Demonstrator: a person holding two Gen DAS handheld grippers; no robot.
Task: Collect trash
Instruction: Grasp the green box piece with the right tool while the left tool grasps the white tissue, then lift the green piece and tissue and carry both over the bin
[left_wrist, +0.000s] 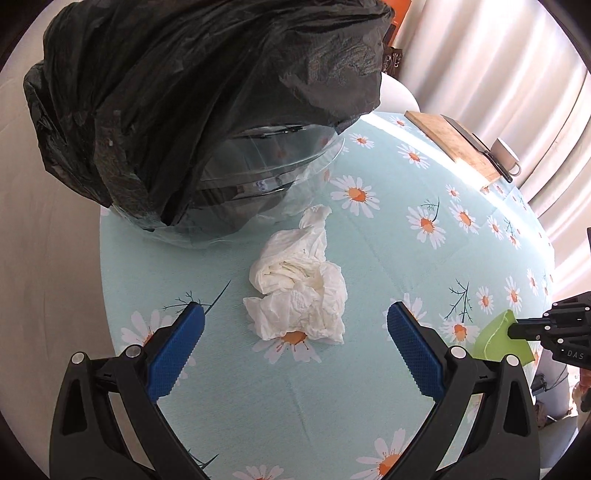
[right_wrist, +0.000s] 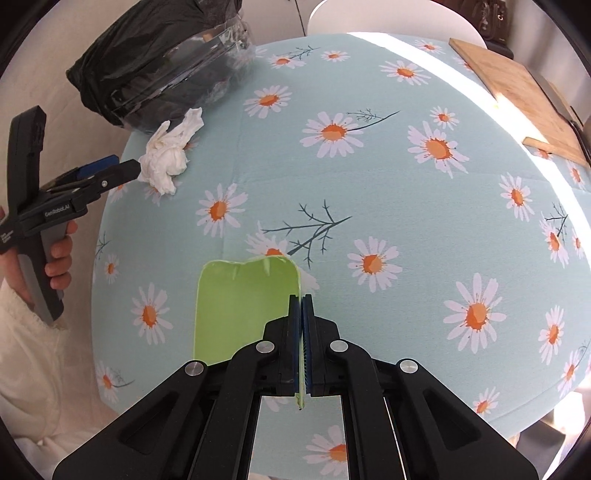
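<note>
A crumpled white tissue lies on the daisy-print tablecloth, just in front of a clear bin lined with a black trash bag. My left gripper is open, its blue pads on either side of the tissue's near end, not touching it. In the right wrist view the tissue lies beside the bag-lined bin, with the left gripper at its near side. My right gripper is shut on the wall of a light green plastic container, also seen in the left wrist view.
A wooden cutting board with a knife and a white mug sit at the table's far right edge. A white chair back stands behind the table. The person's hand holds the left gripper.
</note>
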